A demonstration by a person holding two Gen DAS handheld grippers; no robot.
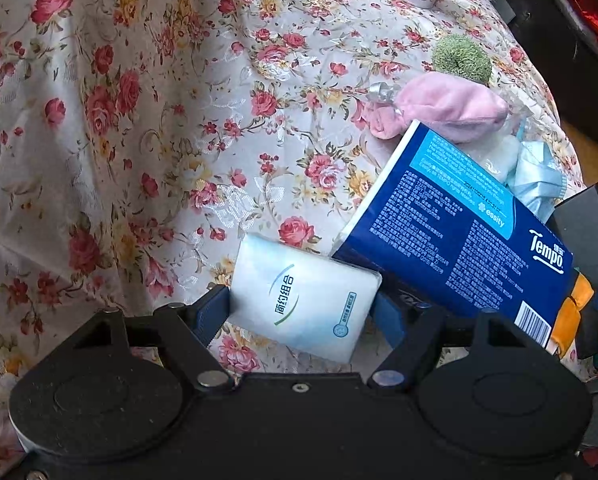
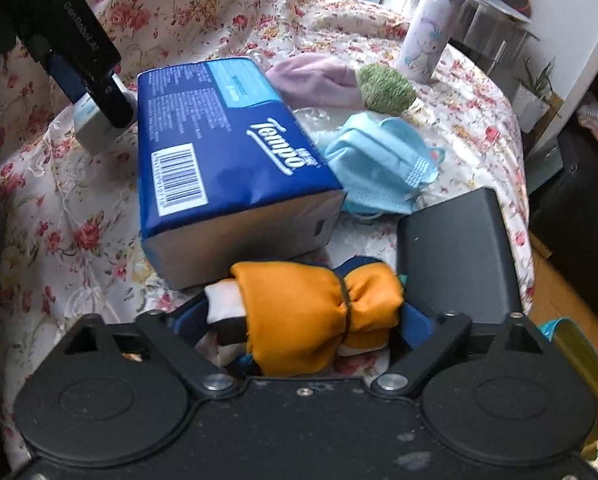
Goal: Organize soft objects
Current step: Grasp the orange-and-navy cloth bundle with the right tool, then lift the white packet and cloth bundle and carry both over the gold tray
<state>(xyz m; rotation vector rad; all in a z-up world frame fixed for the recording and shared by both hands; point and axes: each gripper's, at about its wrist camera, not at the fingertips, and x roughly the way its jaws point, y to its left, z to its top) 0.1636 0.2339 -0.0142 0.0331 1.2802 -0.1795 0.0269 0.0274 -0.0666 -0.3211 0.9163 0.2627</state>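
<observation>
Both tools are loaded: my left gripper (image 1: 301, 304) clamps the white tissue pack (image 1: 303, 296), my right gripper (image 2: 305, 316) pinches the orange pouch (image 2: 311, 312). I'd place each gently beside the blue Tempo pack (image 2: 223, 140) at 12 o'clock, without squashing.

Bare tablecloth (image 1: 119, 140) leftward (open); tissue pack (image 1: 451, 232) blocks right.

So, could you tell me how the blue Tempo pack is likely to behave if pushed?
The Tempo pack would probably slide, not roll, given its flat sides. Its glossy wrap looks slippery. Its dented end suggests it would squash.
</observation>
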